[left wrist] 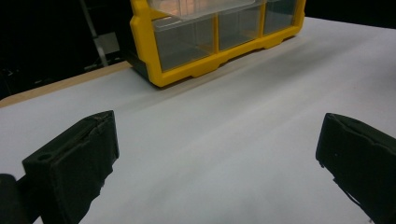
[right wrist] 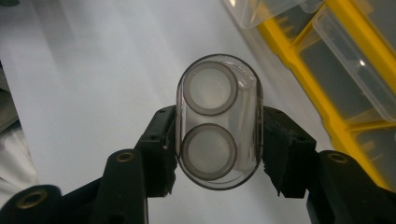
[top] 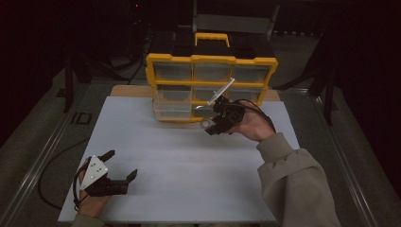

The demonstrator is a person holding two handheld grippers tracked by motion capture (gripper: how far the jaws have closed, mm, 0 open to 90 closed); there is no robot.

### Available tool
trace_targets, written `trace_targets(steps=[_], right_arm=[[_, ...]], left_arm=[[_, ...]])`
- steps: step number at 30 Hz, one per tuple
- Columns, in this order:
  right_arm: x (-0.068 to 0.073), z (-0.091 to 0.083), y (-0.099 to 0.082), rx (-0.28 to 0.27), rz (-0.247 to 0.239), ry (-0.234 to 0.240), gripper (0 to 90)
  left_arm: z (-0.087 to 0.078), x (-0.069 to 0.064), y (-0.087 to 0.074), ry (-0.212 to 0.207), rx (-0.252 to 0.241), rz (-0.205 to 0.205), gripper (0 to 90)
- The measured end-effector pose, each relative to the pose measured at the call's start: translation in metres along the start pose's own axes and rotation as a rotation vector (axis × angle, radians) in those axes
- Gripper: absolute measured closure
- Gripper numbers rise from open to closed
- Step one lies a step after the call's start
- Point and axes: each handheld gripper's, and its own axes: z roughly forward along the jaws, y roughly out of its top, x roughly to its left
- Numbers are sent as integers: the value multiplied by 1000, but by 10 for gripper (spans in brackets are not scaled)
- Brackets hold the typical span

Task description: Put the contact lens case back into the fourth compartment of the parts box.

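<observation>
over white table (top: 179,161), right gripper (right wrist: 217,140) clamps clear two-ring case (right wrist: 217,121).

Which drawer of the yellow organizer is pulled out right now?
The bottom-left drawer of the organizer: it juts forward past the yellow frame, while the others sit flush.

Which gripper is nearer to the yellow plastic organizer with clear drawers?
Right. The right gripper, shut on a clear plastic case, is just in front of the yellow plastic organizer. The left gripper, open, rests far away at the near left of the white board.
</observation>
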Motion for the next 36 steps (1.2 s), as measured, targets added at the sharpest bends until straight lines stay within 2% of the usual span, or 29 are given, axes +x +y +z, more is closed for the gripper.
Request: trace_targets(steps=[7,8,25,36], right_arm=[[-6,-5,7,-5,-17,-16,486],[-6,-6,9,-1,-4,-17,486],[-23,-11,33,-52,4,-22,486],[-28,-13,45,-65,14,-35,486]], left_arm=[[0,0,0,-1,0,0,1],[0,0,0,-1,1,0,1],[-1,1,-1,1,-3,-4,1],[-1,1,-1,-2,-4,-6,1]])
